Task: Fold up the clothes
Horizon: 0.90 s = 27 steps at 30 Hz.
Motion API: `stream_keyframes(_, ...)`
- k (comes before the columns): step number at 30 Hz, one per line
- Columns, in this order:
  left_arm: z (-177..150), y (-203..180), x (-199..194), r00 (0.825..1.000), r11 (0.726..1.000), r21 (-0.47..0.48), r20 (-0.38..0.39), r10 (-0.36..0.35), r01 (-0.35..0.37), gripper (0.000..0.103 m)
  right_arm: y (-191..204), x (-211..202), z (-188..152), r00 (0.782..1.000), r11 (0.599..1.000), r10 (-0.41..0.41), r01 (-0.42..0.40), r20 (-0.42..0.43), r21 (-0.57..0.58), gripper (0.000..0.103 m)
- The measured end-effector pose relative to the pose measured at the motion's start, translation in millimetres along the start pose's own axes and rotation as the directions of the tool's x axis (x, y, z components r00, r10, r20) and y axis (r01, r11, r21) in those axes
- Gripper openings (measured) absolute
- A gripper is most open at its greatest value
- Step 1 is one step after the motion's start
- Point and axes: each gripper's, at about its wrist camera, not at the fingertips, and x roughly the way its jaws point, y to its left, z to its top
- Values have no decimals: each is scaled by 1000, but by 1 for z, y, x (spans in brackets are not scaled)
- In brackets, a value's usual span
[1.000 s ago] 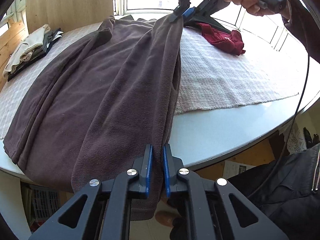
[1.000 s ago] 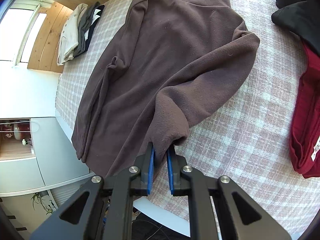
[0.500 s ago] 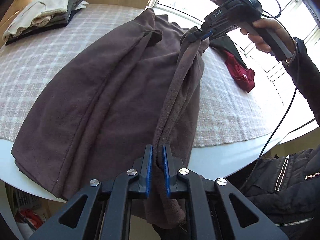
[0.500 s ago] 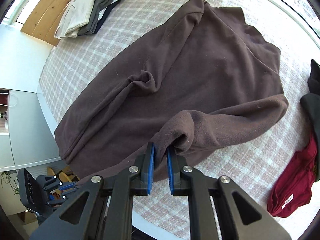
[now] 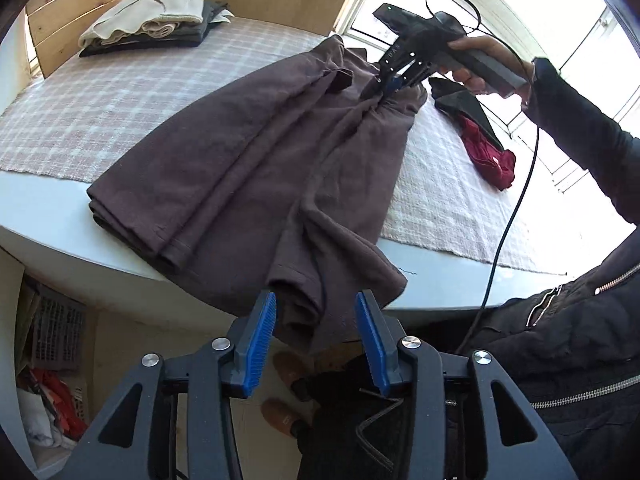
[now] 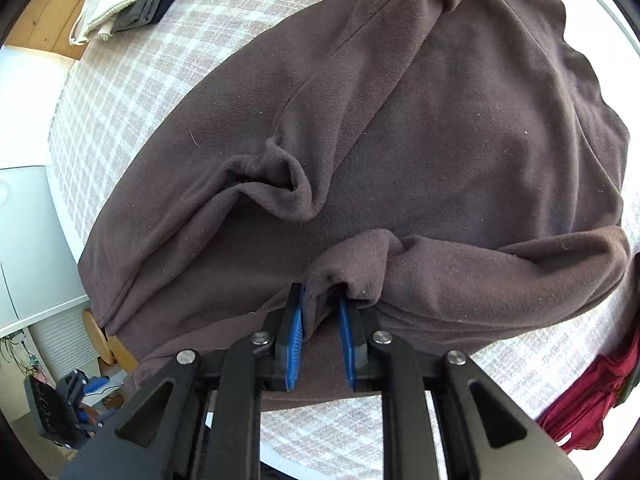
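A brown fleece top (image 5: pixel 260 152) lies on the checked cloth, its hem hanging over the near table edge. My left gripper (image 5: pixel 316 320) is open at that edge, and the loose hem droops between its blue pads without being held. My right gripper (image 6: pixel 321 312) is shut on the top's sleeve cuff, the jaws slightly eased around the thick fleece. In the left wrist view the right gripper (image 5: pixel 390 82) sits over the far part of the top, held by a hand (image 5: pixel 476 60), with folds converging on it. The other sleeve (image 6: pixel 280 196) lies bunched on the body.
A stack of folded clothes (image 5: pixel 152 20) sits at the far left of the table. A red garment (image 5: pixel 488 156) and a black one (image 5: pixel 460 100) lie on the right. A cable (image 5: pixel 508 220) hangs by the person's dark jacket (image 5: pixel 560 340). A basket (image 5: pixel 56 332) stands under the table.
My left gripper has opened and let go of the hem, which now droops over the table edge. My right gripper has carried the sleeve inward over the body.
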Motion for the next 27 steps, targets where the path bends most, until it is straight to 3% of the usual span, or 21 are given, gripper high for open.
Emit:
stream_keyframes(6,-17,-54,27,990,976,167,34,135,-139,40,0,-3,-8,1000,1000,-11,11,10,-6,22)
stream_keyframes(11,-13,-65,50,964,927,267,70,256,-265,40,-2,3,-10,1000,1000,-24,24,5,-10,22)
stream_keyframes(12,-13,-59,57,961,925,263,42,272,-273,34,-3,4,-10,1000,1000,-24,24,5,-10,22)
stream_keyframes(13,-11,-52,60,961,931,243,25,275,-272,21,-4,5,-11,1000,1000,-24,24,5,-11,22)
stream_keyframes(14,-9,-42,56,969,947,208,21,248,-247,20,-5,6,-11,1000,1000,-25,25,5,-12,22)
stream_keyframes(16,-5,-20,43,985,979,110,9,171,-171,7,-7,8,-11,1000,1000,-25,25,5,-13,22)
stream_keyframes(20,-5,28,19,991,991,-31,26,132,-131,7,-8,10,-12,999,999,-31,31,9,-22,22)
stream_keyframes(23,-13,64,4,966,962,-99,16,256,-254,5,-7,10,-11,999,998,-42,42,9,-38,22)
stream_keyframes(24,-16,76,-3,964,956,-137,9,264,-260,5,-8,10,-11,999,998,-41,42,6,-37,22)
stream_keyframes(27,-25,82,-27,978,961,-209,60,199,-183,6,-10,9,-10,999,999,-39,39,0,-35,22)
